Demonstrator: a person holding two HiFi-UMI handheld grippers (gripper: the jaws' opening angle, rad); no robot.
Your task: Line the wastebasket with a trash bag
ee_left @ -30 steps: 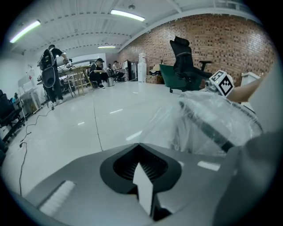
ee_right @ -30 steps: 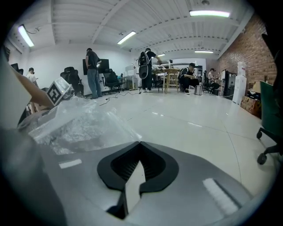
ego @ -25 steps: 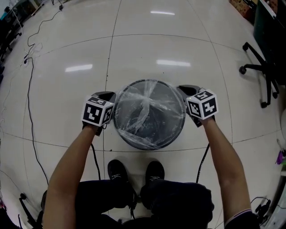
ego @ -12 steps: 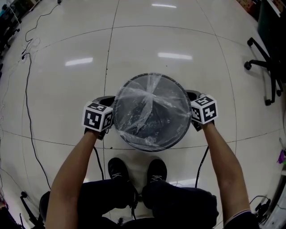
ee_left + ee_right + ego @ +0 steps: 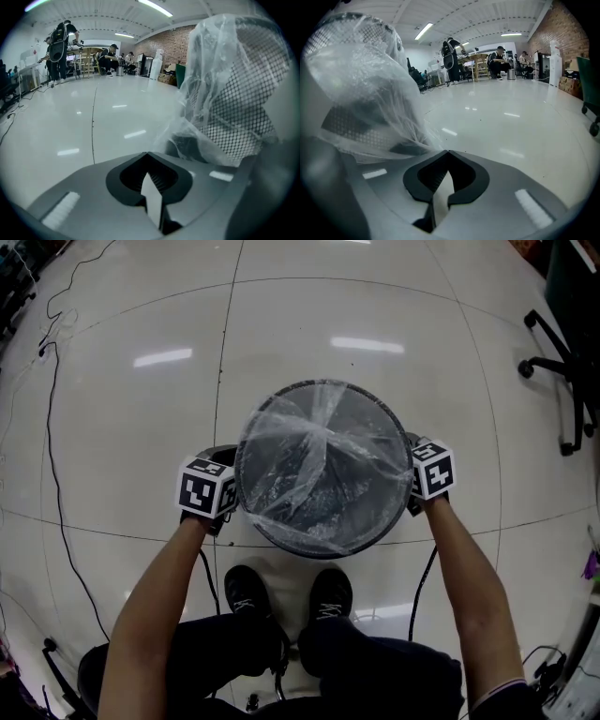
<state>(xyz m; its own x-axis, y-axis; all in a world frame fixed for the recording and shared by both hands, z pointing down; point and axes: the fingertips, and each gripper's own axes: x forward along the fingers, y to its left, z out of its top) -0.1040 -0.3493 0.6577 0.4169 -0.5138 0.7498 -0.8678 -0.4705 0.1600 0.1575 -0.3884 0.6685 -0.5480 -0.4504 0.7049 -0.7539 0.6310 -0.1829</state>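
A clear trash bag (image 5: 323, 465) stretches across the black mesh wastebasket (image 5: 319, 545) mouth.

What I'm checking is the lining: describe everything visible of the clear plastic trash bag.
The clear plastic trash bag is thin, crinkled film stretched across the mouth of the round black mesh wastebasket, a gathered seam twisting over its middle. Its edge folds down over the rim and drapes the mesh wall. On each side the film runs to the shut jaws of the left gripper and right gripper, apparently pinched there.
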